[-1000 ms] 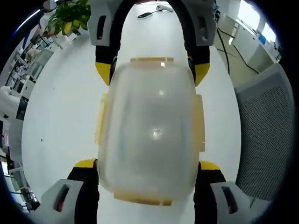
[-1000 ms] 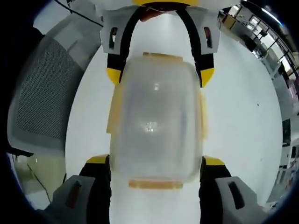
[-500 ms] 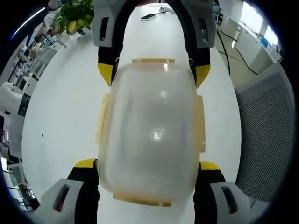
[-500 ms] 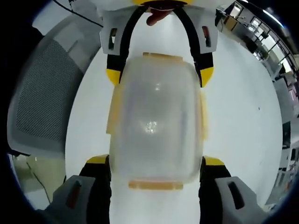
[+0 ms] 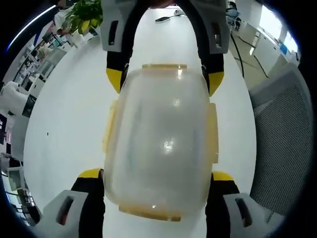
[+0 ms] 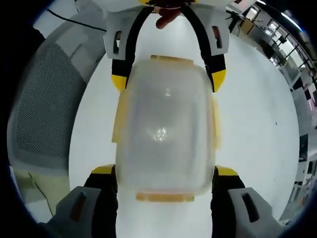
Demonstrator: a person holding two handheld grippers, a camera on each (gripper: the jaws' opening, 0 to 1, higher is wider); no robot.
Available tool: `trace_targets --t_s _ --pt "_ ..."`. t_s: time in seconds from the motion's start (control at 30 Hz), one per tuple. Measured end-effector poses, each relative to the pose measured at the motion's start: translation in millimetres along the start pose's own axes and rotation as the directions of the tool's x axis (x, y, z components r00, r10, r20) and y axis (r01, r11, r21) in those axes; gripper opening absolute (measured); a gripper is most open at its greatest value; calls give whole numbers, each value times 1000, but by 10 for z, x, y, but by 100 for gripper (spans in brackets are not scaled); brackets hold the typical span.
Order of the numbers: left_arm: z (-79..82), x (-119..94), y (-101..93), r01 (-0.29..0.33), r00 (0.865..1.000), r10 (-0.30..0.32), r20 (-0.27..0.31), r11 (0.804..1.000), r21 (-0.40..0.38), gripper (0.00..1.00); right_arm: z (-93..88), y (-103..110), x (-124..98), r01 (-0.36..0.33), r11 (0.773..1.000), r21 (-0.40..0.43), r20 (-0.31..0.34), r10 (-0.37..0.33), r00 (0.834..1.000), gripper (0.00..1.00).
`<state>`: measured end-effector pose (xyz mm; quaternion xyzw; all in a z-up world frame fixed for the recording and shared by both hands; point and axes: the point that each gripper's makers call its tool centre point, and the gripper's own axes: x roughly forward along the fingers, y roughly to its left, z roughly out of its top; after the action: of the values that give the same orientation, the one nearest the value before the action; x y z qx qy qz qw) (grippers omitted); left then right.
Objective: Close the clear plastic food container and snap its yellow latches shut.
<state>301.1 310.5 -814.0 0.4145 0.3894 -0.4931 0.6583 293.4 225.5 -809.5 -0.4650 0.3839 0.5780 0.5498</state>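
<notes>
On the white counter (image 5: pixel 64 129), the left tool (image 5: pixel 157 173) and right tool (image 6: pixel 165 171) each grasp the lidded container (image 5: pixel 158 144) from opposite ends.

A white table (image 5: pixel 64 124) carries a dark object (image 5: pixel 162 19) at its far end, with a green plant (image 5: pixel 85 14) beyond its edge, a grey mesh chair (image 5: pixel 285 139) alongside, and shelving (image 6: pixel 307 94) in the background.
</notes>
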Motion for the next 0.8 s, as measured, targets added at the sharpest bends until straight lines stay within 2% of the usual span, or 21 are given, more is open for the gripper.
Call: trace_targets --t_s 0.2,0.37,0.63,0.8 --pt "-161 -46 23 -2 1000 2 -19 1000 3 82 171 -8 56 -2 1000 -2 -8 2 1000 75" --pt "-280 -89 51 0 1000 0 -6 1000 2 82 269 -21 85 -3 1000 -1 -13 3 1000 75" --pt "-376 -123 78 3 1000 -3 10 1000 7 82 391 -41 134 3 1000 14 -30 -3 1000 75" --pt "-439 -138 94 3 1000 -3 1 1000 15 82 462 -51 156 6 1000 22 -22 -6 1000 75"
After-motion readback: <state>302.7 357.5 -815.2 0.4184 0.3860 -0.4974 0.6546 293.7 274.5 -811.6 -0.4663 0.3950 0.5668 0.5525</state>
